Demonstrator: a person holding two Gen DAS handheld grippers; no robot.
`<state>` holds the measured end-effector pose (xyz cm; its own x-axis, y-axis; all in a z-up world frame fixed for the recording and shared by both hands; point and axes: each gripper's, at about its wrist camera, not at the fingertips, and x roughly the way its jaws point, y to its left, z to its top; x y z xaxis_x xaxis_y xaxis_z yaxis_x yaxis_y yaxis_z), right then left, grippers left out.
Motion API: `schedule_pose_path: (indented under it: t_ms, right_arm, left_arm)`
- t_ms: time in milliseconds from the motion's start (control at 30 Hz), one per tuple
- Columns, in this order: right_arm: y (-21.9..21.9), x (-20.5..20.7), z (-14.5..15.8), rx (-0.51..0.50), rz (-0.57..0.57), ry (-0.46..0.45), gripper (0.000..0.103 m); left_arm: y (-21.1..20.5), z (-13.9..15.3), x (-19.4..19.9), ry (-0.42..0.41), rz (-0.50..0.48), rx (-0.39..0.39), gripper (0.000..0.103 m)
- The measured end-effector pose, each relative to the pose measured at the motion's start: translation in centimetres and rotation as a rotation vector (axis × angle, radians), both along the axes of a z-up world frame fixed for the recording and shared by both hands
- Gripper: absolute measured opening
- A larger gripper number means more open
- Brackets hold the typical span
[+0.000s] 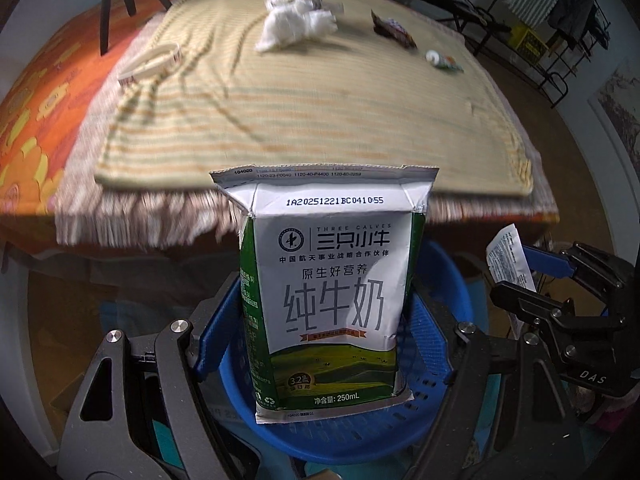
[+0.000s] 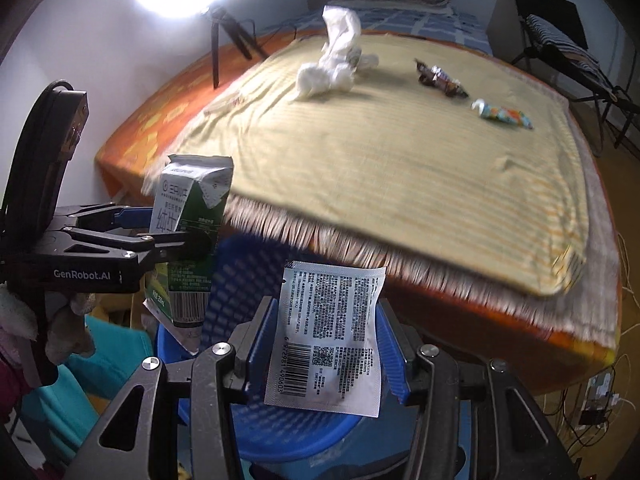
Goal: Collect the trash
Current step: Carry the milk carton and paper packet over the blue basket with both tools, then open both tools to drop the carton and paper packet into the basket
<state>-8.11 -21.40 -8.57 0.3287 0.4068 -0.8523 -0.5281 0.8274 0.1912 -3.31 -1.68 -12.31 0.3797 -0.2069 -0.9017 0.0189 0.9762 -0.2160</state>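
Blue perforated basket [image 1: 432, 344] sits below both grippers; contents can't be made out. Left gripper [image 1: 320, 320] clamps a green-and-white 250 mL milk carton [image 1: 332, 300], upright, over basket. Right gripper [image 2: 324, 340] at 3 o'clock pinches a flat white printed sachet [image 2: 328, 340] w/ barcode.

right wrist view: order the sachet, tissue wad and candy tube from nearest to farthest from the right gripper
1. Sachet: held between the right gripper's fingers, above the blue basket.
2. Candy tube: on the mat's right side.
3. Tissue wad: farther back on the mat, near its middle.
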Motion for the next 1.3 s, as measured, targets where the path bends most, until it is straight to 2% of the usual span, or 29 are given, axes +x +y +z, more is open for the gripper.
schedule_pose_path:
  t_ms: [400,1000,1133,1300]
  right_arm:
    - [0.2,-2.2,-3.6,-0.038,0.032,0.055,0.052]
    - [1.9,-3.1,-5.8,-0.076,0.085,0.088,0.060]
    - [1.9,-3.1,-5.9,-0.083,0.079,0.079,0.074]
    - [1.8,-2.9,-6.1,-0.091,0.072,0.084,0.076]
  left_arm:
    - [-1.0,-2.6,-1.6,0.038,-0.035,0.022,0.080]
    - [-1.9,-4.9,-1.0,0.083,-0.056,0.050,0.080]
    - [-1.6,-5.2,-1.2,0.086,-0.051,0.049,0.080]
    - [-1.0,-5.2,-1.3,0.087,-0.047,0.050,0.081]
